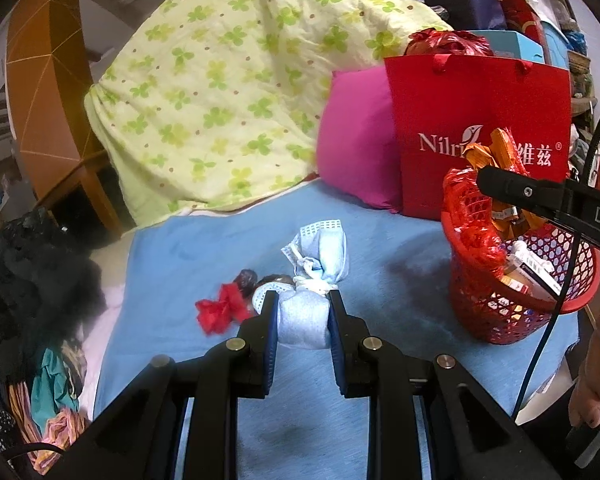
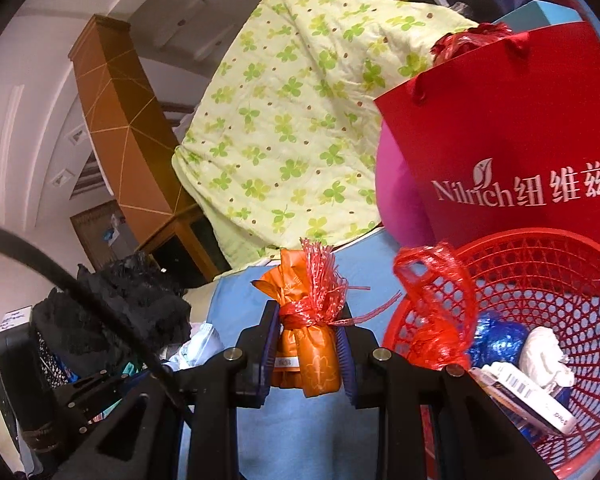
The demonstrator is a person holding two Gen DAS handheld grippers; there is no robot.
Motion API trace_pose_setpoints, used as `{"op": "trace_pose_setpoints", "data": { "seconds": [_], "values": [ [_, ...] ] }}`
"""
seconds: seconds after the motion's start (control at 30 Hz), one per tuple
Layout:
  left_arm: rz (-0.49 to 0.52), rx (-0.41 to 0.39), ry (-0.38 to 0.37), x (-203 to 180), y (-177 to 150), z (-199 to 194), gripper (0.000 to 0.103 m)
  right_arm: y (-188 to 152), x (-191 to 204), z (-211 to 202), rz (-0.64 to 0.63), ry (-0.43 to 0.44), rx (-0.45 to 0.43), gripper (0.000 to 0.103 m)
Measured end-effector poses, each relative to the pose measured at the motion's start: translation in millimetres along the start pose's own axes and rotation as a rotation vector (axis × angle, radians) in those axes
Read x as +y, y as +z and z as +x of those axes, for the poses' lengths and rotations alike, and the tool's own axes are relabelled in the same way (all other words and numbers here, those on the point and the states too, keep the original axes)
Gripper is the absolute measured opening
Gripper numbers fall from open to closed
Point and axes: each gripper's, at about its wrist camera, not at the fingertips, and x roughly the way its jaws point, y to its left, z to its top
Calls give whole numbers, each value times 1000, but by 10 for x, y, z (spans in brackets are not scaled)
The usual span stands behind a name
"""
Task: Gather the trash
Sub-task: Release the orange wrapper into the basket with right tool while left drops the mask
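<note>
My left gripper [image 1: 303,304] is shut on a rolled pale blue face mask bundle [image 1: 308,312], lifted a little over the blue sheet [image 1: 400,280]. Beyond it on the sheet lie a red wrapper scrap [image 1: 220,310] and a dark brown piece [image 1: 246,279]. My right gripper [image 2: 309,316] is shut on an orange packet tied with red plastic strip [image 2: 304,352], held just left of the red mesh basket [image 2: 548,280]. In the left wrist view the right gripper's finger [image 1: 516,192] pokes in over the basket [image 1: 512,312], with the orange packet [image 1: 500,152] at its tip.
The basket holds a blue foil ball [image 2: 496,340], white tissue [image 2: 548,356], a white box [image 2: 528,396] and a red plastic bag [image 2: 440,312]. A red paper bag [image 1: 480,120], pink pillow [image 1: 356,144] and clover-print quilt [image 1: 228,92] stand behind. Dark clothes [image 1: 28,280] pile left.
</note>
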Motion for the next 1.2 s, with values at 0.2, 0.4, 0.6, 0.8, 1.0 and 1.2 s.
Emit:
{"op": "trace_pose_setpoints", "data": {
  "seconds": [0.2, 0.4, 0.6, 0.8, 1.0, 1.2],
  "values": [
    [17, -2, -21, -137, 57, -10, 25, 31, -104, -76, 16, -15, -17, 29],
    [34, -10, -41, -279, 126, -34, 25, 58, -250, -175, 38, -34, -33, 29],
    [58, -20, -60, -438, 193, -45, 25, 82, -416, -289, 61, -59, -51, 29],
    [79, -23, -82, -619, 235, -47, 25, 112, -597, -407, 98, -77, -68, 29],
    [72, -16, -166, -754, 290, -35, 25, 141, -749, -511, 131, -100, -87, 29],
    [55, -21, -306, -943, 368, -14, 25, 160, -966, -610, 210, -111, -103, 29]
  ]
}}
